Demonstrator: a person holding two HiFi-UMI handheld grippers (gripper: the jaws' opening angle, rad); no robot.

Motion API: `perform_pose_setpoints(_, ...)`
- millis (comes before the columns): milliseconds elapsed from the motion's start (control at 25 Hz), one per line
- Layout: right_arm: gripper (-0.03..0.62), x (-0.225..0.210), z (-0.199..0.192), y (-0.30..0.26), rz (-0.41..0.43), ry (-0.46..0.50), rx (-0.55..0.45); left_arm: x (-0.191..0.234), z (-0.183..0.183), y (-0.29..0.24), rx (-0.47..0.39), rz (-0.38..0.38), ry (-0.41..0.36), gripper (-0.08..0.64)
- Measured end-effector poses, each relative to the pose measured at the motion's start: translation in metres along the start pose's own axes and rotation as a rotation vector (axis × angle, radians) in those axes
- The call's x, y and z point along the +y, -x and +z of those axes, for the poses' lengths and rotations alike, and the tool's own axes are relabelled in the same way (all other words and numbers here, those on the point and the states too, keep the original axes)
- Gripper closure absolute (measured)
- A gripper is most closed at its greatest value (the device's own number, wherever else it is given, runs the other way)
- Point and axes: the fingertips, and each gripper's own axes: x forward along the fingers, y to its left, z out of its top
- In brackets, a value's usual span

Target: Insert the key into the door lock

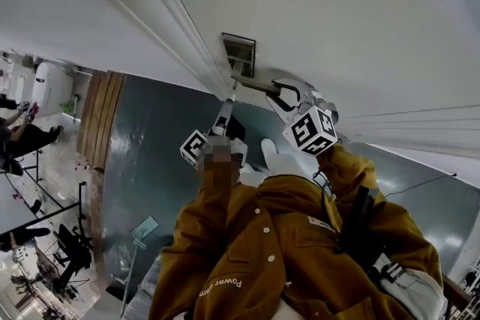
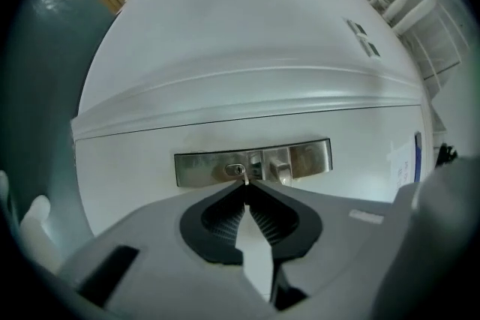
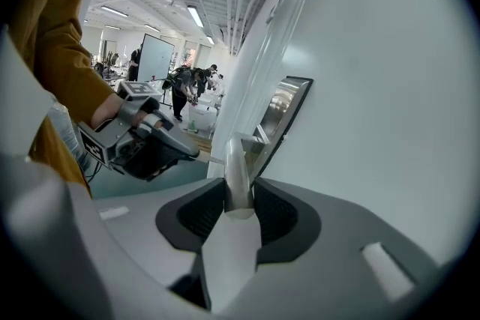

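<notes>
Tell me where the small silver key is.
In the left gripper view the small silver key is pinched in the left gripper, its tip at the keyhole in the brushed steel lock plate, left of the lever handle.

Mustard-brown jacket here, pale buttons down the front, white lettering near the hem (only partly readable). A black strap crosses one shoulder. Left gripper and right gripper: smooth grey shells, ribbed black pads, each carrying a black-and-white marker cube.
</notes>
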Motion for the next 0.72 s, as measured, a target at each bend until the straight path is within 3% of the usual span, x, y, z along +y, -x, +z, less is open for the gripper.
perform_pose_setpoints(280, 0.462, 0.003, 0.001, 0.002, 0.007, -0.01, -0.007, 0.006, 0.002, -0.025, 0.024, 0.002, 0.012, 0.538)
perform_pose_setpoints(440, 0.462, 0.003, 0.001, 0.002, 0.013, -0.014, -0.011, 0.018, 0.004, -0.024, 0.026, 0.043, -0.008, 0.538)
perform_pose_setpoints(720, 0.462, 0.002, 0.001, 0.002, 0.025, -0.02, -0.018, -0.001, 0.002, -0.026, 0.013, -0.014, 0.037, 0.538)
